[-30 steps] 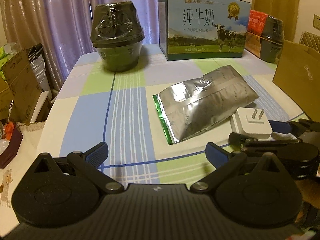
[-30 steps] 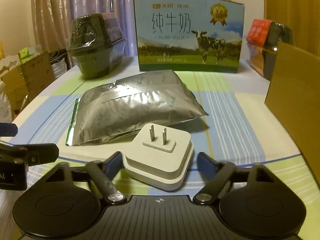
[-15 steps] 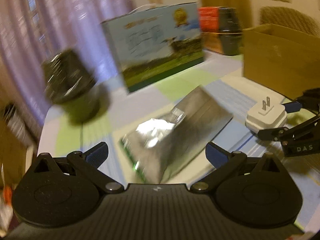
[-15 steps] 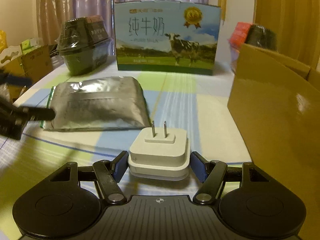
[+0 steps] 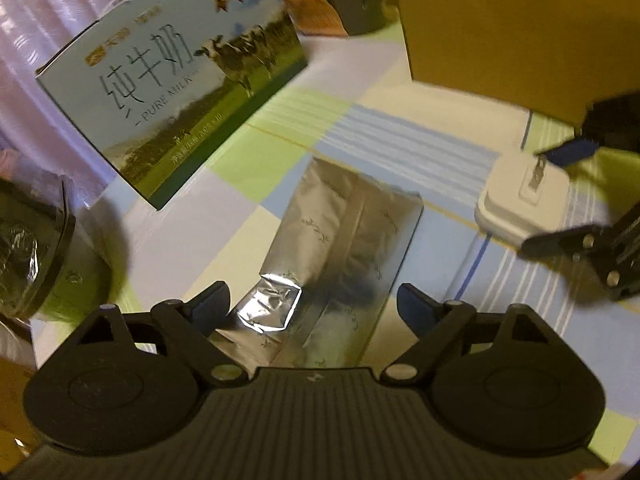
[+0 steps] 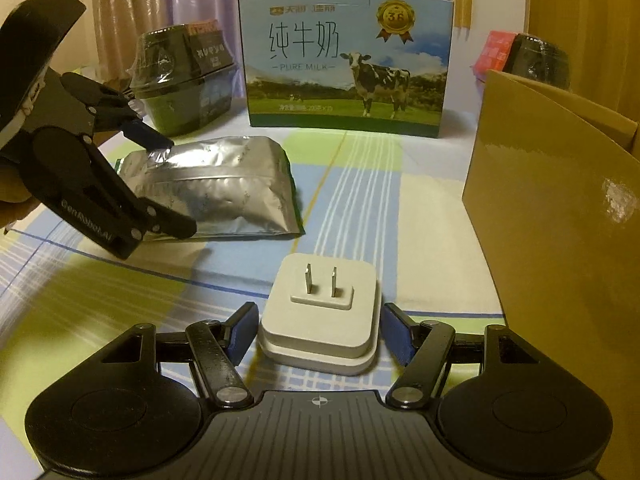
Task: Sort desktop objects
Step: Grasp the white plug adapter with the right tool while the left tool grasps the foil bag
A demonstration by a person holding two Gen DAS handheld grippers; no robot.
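Note:
A white plug adapter lies prongs-up on the checked tablecloth. My right gripper is shut on it, one blue pad against each side. From the left wrist view the adapter sits at the right, inside the right gripper. A silver foil pouch lies flat mid-table. My left gripper is open and tilted, its fingertips straddling the pouch's near end. In the right wrist view the left gripper reaches over the left end of the pouch.
An open cardboard box stands close on the right. A milk carton box stands at the back, with a dark wrapped bowl to its left. Another wrapped bowl with a red pack is at the back right.
My left gripper swung right and tilted, coming down over the pouch's end. My right gripper's fingers narrowed onto the adapter's sides. The adapter has not moved.

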